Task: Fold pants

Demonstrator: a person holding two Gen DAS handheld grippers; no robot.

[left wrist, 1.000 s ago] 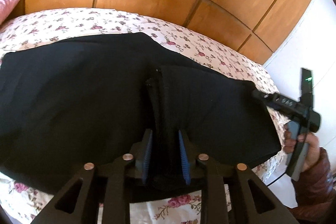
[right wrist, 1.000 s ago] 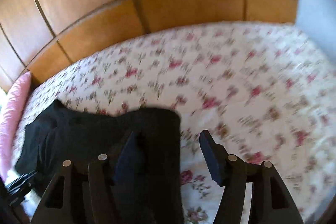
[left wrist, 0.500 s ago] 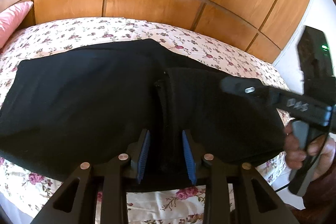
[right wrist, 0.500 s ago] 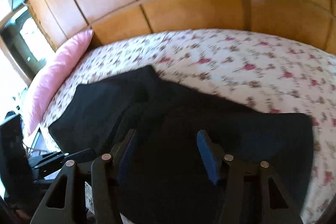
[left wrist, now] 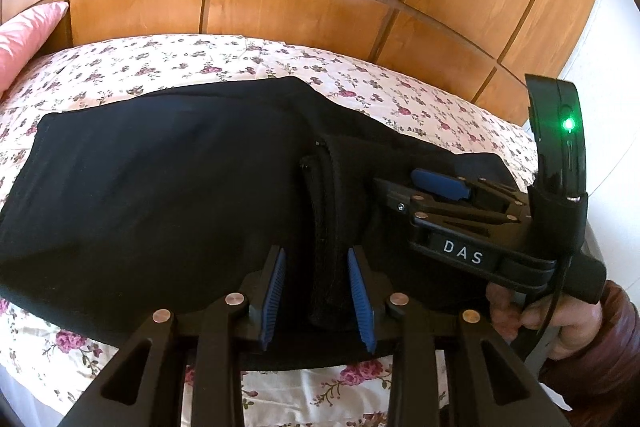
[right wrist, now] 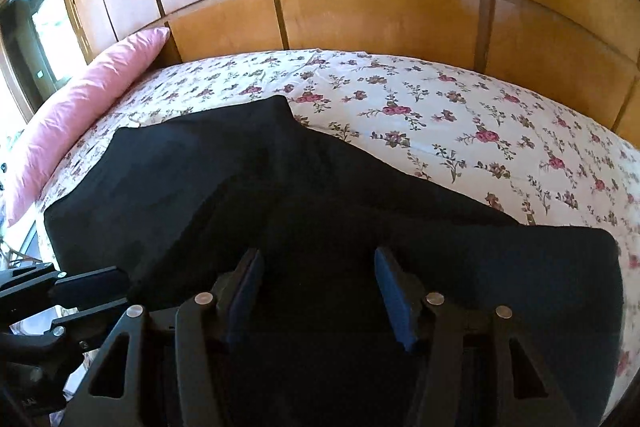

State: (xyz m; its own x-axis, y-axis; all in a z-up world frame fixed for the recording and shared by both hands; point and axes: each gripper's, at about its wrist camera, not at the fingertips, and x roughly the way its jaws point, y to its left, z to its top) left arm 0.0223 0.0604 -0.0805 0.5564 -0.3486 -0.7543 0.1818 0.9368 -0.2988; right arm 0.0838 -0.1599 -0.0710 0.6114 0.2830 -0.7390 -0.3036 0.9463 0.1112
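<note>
While both tools hang low over the near edge of the bed (right wrist: 480,115), neither has a grip on anything. In the left wrist view, the left gripper (left wrist: 316,297) stands with its blue pads apart, straddling a thick ridge of black cloth that looks like a seam or waistband, though I cannot tell which. The right gripper (right wrist: 318,289) is spread wide over the near part of the pants (left wrist: 160,187), pads clear of the fabric as far as the view shows.

The black pants lie flat across the flowered sheet, already doubled by the look of it, one end reaching toward the pink pillow (right wrist: 80,107) and the other toward the right. Behind them stands the wooden headboard (left wrist: 280,7).

The risk, as I judge it, is a shallow pinch: if either tool closes on only the top layer, the lower layer would stay behind and the fold would skew. The two tools also sit close together, so a hasty close could knock one against the other.
</note>
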